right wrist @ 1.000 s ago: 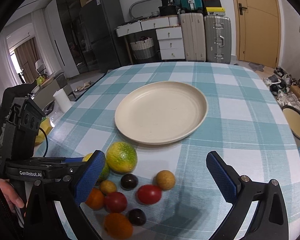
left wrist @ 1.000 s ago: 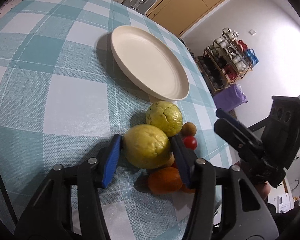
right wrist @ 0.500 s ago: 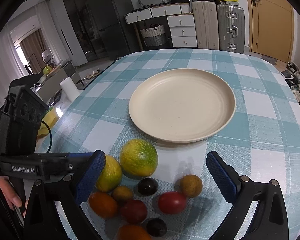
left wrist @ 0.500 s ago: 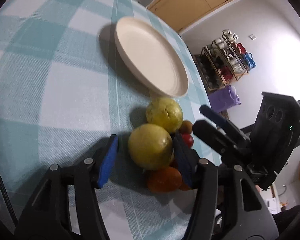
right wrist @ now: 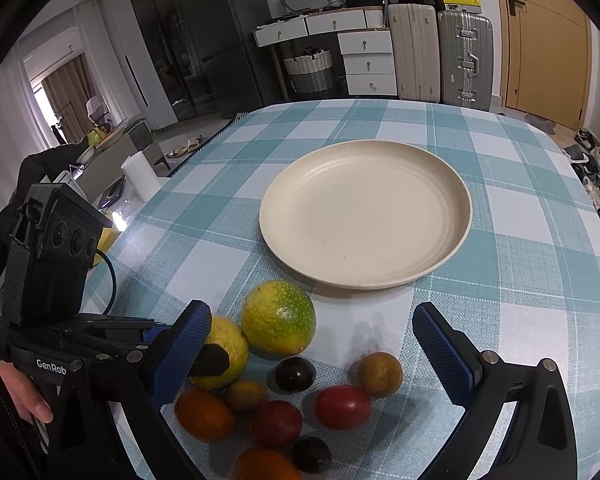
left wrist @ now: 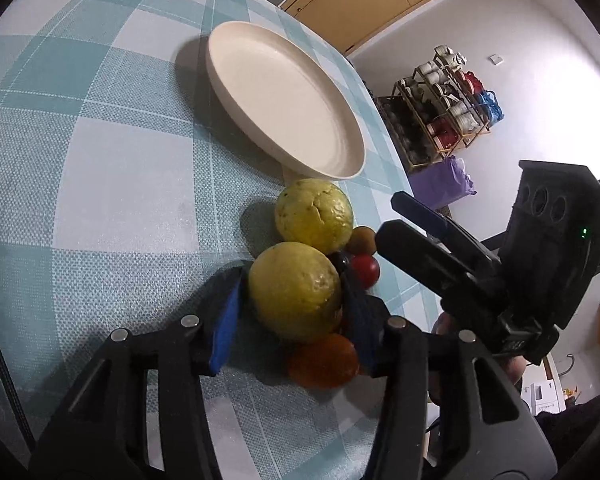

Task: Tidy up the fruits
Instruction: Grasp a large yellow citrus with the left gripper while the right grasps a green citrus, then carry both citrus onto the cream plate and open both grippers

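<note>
Left gripper closing around lemon; right gripper wide open, empty: seat pads centrally before lifting to plate.

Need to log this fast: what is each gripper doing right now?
Left gripper: fingers closing around the yellow fruit, both pads against it.
Right gripper: open wide above the small fruits, holding nothing.
</note>
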Demonstrator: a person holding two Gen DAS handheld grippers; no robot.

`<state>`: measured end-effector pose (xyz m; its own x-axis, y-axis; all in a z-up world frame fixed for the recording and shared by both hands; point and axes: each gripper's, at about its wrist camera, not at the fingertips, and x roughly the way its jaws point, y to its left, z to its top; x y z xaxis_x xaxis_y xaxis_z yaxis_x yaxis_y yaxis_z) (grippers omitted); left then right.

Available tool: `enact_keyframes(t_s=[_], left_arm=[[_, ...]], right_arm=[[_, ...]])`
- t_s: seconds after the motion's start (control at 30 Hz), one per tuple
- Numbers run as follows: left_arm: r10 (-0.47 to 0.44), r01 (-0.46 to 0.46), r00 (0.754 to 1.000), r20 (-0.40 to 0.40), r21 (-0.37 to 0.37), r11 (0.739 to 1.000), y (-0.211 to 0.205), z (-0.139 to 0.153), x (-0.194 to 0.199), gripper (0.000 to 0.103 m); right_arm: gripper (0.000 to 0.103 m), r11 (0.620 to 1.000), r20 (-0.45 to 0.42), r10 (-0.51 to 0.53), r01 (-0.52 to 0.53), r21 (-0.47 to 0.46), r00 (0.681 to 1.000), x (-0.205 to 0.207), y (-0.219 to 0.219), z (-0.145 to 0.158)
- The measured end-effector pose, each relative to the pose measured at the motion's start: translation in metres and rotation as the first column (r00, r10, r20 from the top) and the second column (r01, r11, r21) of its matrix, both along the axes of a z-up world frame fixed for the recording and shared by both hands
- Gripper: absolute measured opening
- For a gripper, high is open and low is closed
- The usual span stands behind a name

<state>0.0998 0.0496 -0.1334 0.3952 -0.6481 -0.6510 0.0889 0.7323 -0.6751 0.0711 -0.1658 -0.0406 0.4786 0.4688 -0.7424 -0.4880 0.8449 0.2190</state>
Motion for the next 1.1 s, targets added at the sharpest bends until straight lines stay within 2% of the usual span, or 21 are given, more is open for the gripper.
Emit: enact_keyframes(t_s=[0.23, 0.43, 0.57, 0.77, 0.83, 0.9, 1.1], left_arm=[[0.023, -0.023, 1.0, 0.016, 0.006, 1.0, 0.016, 0.009, -0.007, 0.045], [0.085, -0.084, 0.996, 0.018, -0.031, 0.996, 0.051, 0.016, -0.017, 0.045], [0.139, -0.138, 0.989, 0.044, -0.036, 0.99, 0.077, 0.029, -0.023, 0.045], [0.172, -0.17, 0.983, 0.058, -0.037, 0.985, 0.098, 0.041, -0.023, 0.045], [0.175, -0.173, 0.983, 0.057, -0.035, 0.984, 0.099, 0.041, -0.022, 0.045], [0.178, -0.176, 0.983, 0.055, -0.04, 0.984, 0.102, 0.042, -0.022, 0.045], [0.174, -0.172, 0.983, 0.055, -0.039, 0.984, 0.092, 0.046, -0.012, 0.045]], right_arm=[[0.103, 0.999, -0.028, 0.024, -0.023, 0.023, 0.999, 0.004, 0.002, 0.0], [0.103, 0.999, -0.078, 0.047, -0.045, 0.03, 0.996, 0.009, 0.012, -0.007], [0.087, 0.998, -0.123, 0.058, -0.053, 0.041, 0.991, 0.014, 0.017, -0.013], [0.074, 0.998, -0.168, 0.056, -0.05, 0.039, 0.984, 0.018, 0.024, -0.022], [0.064, 0.998, -0.189, 0.057, -0.053, 0.025, 0.98, 0.019, 0.027, -0.026], [0.05, 0.999, -0.213, 0.05, -0.046, 0.025, 0.976, 0.02, 0.026, -0.031], [0.05, 0.997, -0.21, 0.058, -0.046, 0.058, 0.976, 0.019, 0.023, -0.031]])
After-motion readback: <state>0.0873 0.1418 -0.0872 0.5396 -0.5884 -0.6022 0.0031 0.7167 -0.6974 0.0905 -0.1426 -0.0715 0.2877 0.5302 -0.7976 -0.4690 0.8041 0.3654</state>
